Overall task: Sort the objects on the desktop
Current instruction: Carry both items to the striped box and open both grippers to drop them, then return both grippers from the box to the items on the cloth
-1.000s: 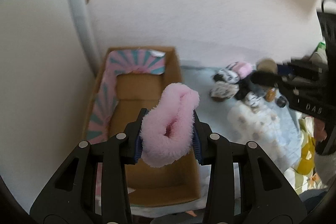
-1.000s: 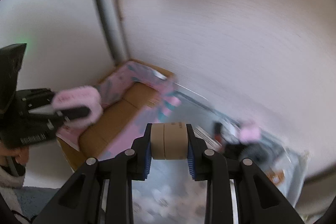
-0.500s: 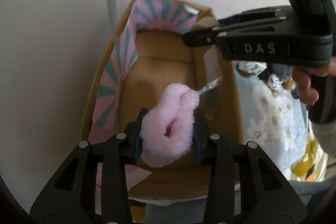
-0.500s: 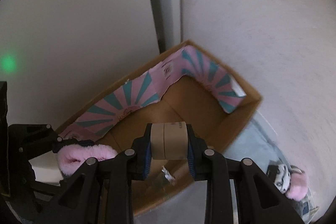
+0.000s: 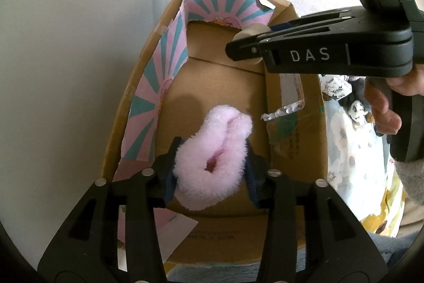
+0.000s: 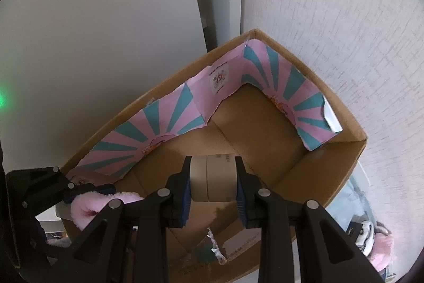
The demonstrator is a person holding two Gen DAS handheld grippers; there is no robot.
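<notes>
My left gripper (image 5: 210, 167) is shut on a fluffy pink scrunchie (image 5: 214, 158) and holds it over the near end of an open cardboard box (image 5: 220, 86). The scrunchie also shows in the right wrist view (image 6: 90, 206). My right gripper (image 6: 213, 182) is shut on a beige tape roll (image 6: 213, 179) above the box (image 6: 265, 129); it shows in the left wrist view (image 5: 249, 44) over the box's far right part. The box has a pink and teal striped paper lining (image 5: 169, 57) and holds nothing else that I can see.
The box stands in a wall corner. To its right lies a floral cloth (image 5: 352, 150) with small toys and figures (image 5: 355, 102). More pink and black-white items (image 6: 371, 240) show at the right wrist view's lower right. Torn tape (image 5: 283, 110) hangs on the box's right wall.
Both grippers have moved over the box, from the cloth side to above its inside. The left one came lower and closer. Each still holds its item.
</notes>
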